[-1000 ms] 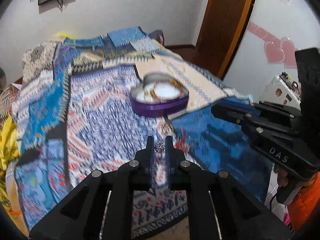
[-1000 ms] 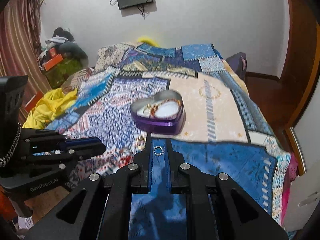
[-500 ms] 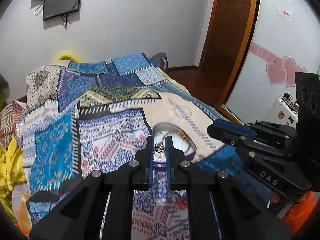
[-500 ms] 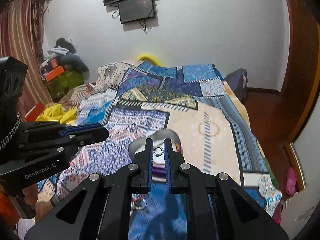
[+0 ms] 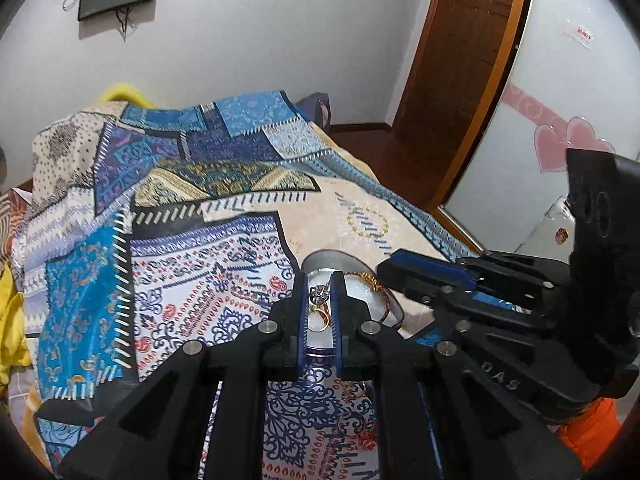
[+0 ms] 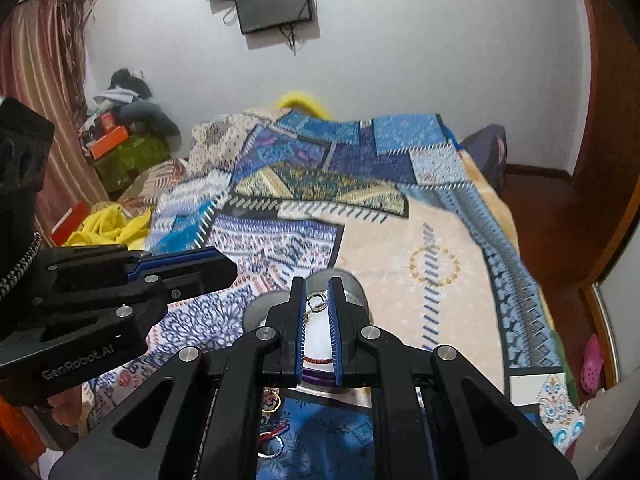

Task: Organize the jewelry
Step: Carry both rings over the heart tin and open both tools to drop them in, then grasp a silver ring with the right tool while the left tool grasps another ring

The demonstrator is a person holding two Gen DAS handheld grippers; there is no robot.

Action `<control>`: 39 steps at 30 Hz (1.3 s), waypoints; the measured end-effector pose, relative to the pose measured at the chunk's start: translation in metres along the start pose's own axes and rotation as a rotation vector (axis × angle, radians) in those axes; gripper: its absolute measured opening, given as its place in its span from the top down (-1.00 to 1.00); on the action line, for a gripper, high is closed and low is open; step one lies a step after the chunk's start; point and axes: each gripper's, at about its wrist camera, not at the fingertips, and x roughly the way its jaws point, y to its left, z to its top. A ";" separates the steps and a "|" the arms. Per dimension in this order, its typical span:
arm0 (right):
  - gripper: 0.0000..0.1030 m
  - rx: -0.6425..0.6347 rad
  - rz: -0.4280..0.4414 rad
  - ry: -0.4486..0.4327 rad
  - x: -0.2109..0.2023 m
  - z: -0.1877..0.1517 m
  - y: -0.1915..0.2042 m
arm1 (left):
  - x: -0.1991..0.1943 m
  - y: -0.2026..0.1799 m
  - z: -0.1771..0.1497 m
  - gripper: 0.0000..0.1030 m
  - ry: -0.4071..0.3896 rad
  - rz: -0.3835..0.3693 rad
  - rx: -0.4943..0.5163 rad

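Observation:
My left gripper (image 5: 319, 294) is shut on a gold ring with a stone (image 5: 319, 293) and holds it over the heart-shaped purple tin (image 5: 352, 280). The tin's white inside holds gold jewelry (image 5: 370, 280). My right gripper (image 6: 317, 301) is shut on a silver ring (image 6: 317, 302) above the same tin (image 6: 356, 294). The right gripper shows at the right of the left wrist view (image 5: 424, 270); the left gripper shows at the left of the right wrist view (image 6: 192, 268). Loose rings (image 6: 272, 398) lie on the quilt near the front edge, below my fingers.
A patchwork quilt (image 5: 168, 248) covers the bed. A yellow cloth (image 6: 108, 224) and cluttered boxes (image 6: 116, 140) lie to the left. A wooden door (image 5: 460, 80) stands at the right. A screen (image 6: 276, 4) hangs on the far wall.
Both grippers have risen and moved forward with their rings, from low over the quilt to above the heart-shaped tin. The views tilted up towards the far wall.

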 end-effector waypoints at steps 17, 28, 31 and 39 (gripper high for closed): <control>0.68 0.023 0.034 0.127 0.025 -0.004 -0.015 | 0.017 0.004 -0.003 0.82 0.062 -0.029 0.009; 0.61 0.012 0.003 0.060 -0.017 0.004 -0.006 | -0.029 -0.004 -0.006 0.56 0.018 0.029 0.051; 0.51 0.006 -0.003 0.051 -0.026 0.000 -0.001 | -0.038 -0.005 -0.012 0.45 0.019 0.036 0.051; 0.50 -0.005 0.012 0.098 -0.032 -0.032 0.018 | -0.052 0.000 -0.043 0.44 0.063 0.050 0.044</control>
